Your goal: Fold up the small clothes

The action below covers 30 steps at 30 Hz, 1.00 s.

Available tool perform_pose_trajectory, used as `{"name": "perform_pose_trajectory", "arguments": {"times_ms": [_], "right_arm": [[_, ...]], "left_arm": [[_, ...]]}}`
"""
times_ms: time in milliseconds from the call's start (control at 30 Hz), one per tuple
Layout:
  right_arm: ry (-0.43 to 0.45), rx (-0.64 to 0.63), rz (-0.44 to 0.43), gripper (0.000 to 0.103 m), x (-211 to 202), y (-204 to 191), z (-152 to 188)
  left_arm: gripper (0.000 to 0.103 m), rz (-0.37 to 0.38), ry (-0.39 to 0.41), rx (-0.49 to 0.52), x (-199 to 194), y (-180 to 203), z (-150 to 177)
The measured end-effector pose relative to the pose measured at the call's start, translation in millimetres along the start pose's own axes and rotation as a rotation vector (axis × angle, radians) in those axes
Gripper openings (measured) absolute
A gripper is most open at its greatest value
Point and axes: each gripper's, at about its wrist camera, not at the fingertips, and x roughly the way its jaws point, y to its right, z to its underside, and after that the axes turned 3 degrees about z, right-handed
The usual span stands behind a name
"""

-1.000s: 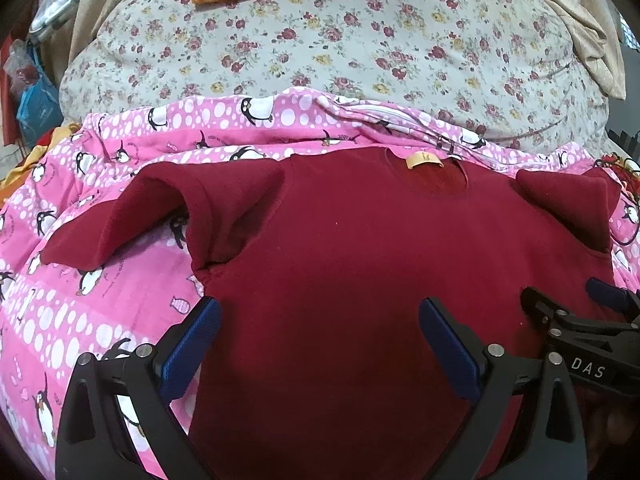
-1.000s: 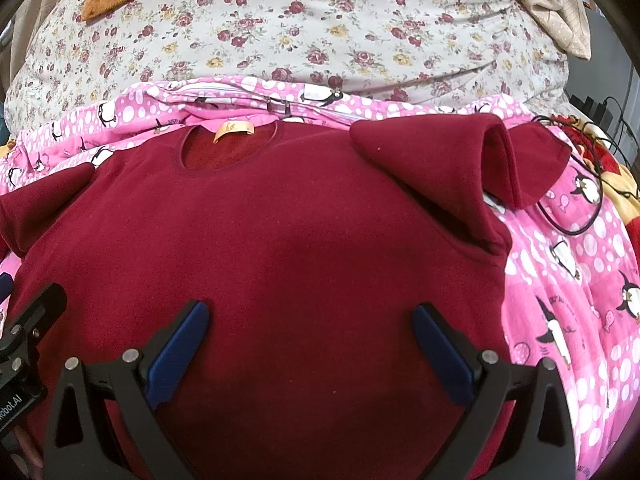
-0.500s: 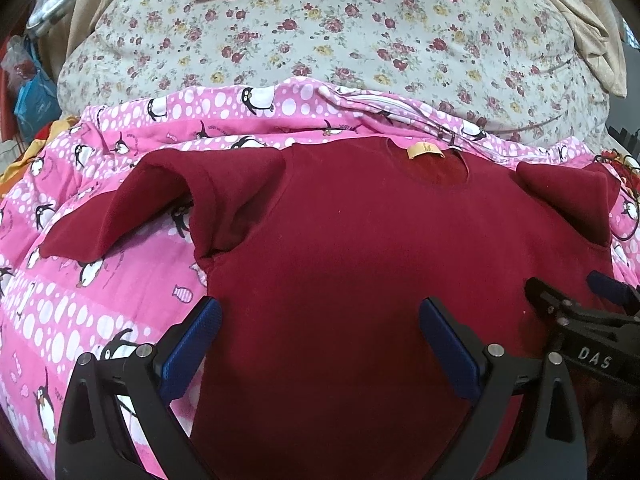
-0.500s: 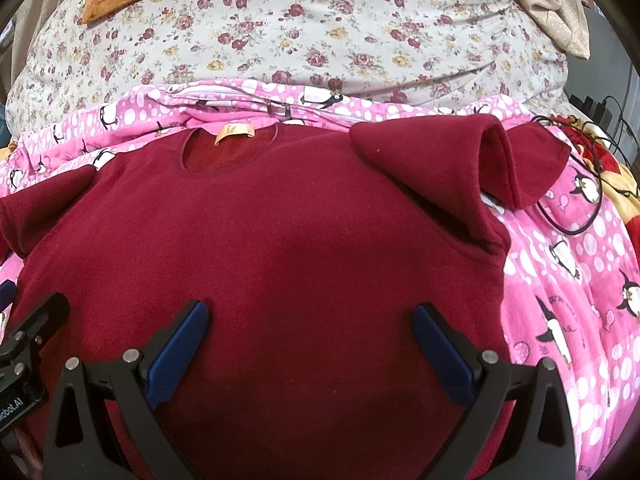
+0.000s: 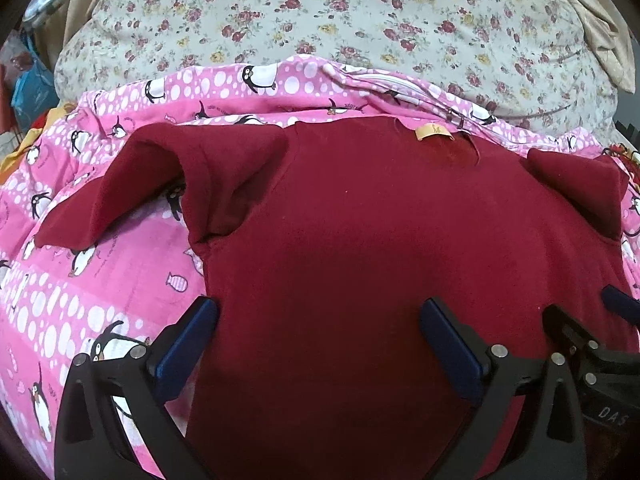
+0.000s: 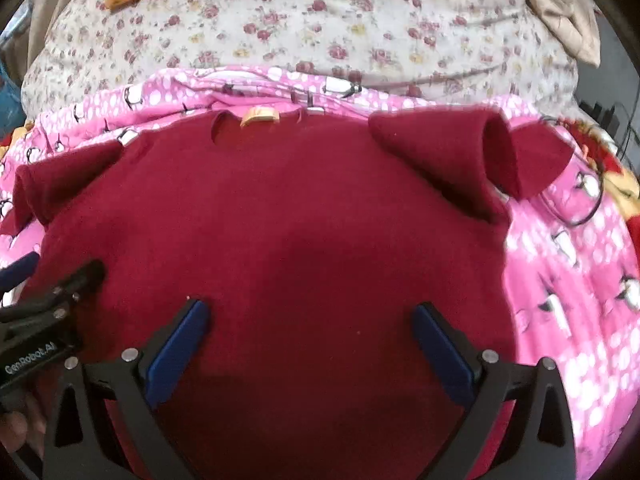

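Both cameras now sit a little lower and closer over the shirt (image 5: 360, 240) than a second ago, so its collar has slid up in each view, and the right view has blurred. Left gripper (image 5: 318, 332) has its jaws wide apart, empty, hovering over the shirt's lower left part; its left finger (image 5: 188, 344) lies at the shirt's side edge, over the pink blanket (image 5: 60, 300). Right gripper (image 6: 310, 336) is likewise spread wide and holds nothing, both blue pads over the red cloth. Whether any pad touches the fabric I cannot tell. The shirt lies flat, collar away, sleeves bunched upward, on the blanket before a floral quilt (image 6: 320, 20).
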Motion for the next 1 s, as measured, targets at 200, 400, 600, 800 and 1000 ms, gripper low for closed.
{"name": "perform_pose_trajectory", "arguments": {"times_ms": [200,400,600,800,1000], "right_arm": [[0.013,0.000,-0.001,0.103,3,-2,3],[0.022,-0.002,-0.004,0.103,4,-2,5],[0.027,0.000,-0.004,0.103,3,-2,7],[0.026,-0.001,-0.003,0.103,3,-2,7],[0.026,-0.001,-0.003,0.103,3,-2,6]], "left_arm": [[0.086,-0.024,-0.009,0.014,1,3,0],[0.085,0.020,-0.004,-0.013,-2,-5,-1],[0.085,0.156,0.061,-0.189,-43,-75,-31],[0.085,0.389,0.160,-0.535,-86,-234,-52],[0.082,0.464,0.101,-0.820,-38,-361,-19]]}}
